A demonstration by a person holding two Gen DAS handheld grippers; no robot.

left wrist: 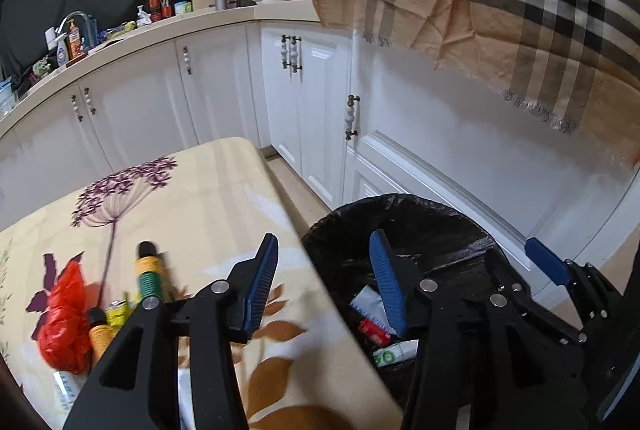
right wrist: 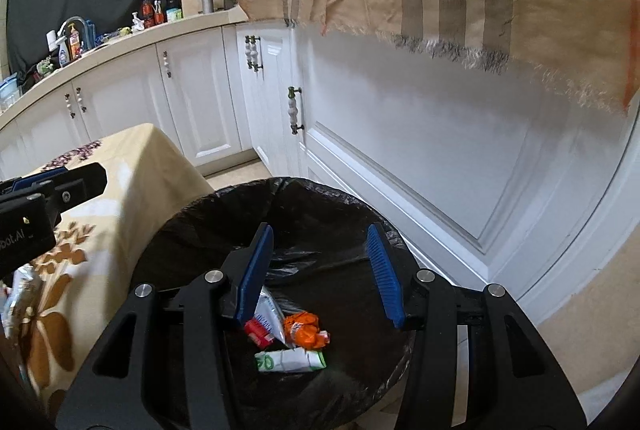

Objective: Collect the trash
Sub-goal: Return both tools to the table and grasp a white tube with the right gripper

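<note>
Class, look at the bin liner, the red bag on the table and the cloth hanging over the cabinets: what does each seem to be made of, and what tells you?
Bin liner: thin black plastic film, glossy, with crinkled folds over the rim.
Red bag: probably thin plastic, shiny, scrunched into sharp creases.
Hanging cloth: woven fabric, matt, checked pattern, with a frayed fringe along its lower edge.

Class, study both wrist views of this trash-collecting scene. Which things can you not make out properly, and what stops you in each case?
- Left wrist view: the red plastic bag and thread spools on the table are blurred and partly behind the left gripper.
- Left wrist view: the bin contents are mostly hidden by gripper fingers.
- Right wrist view: the crinkled wrapper at the left edge is cut off.
- Both views: countertop bottle labels are too small.
</note>
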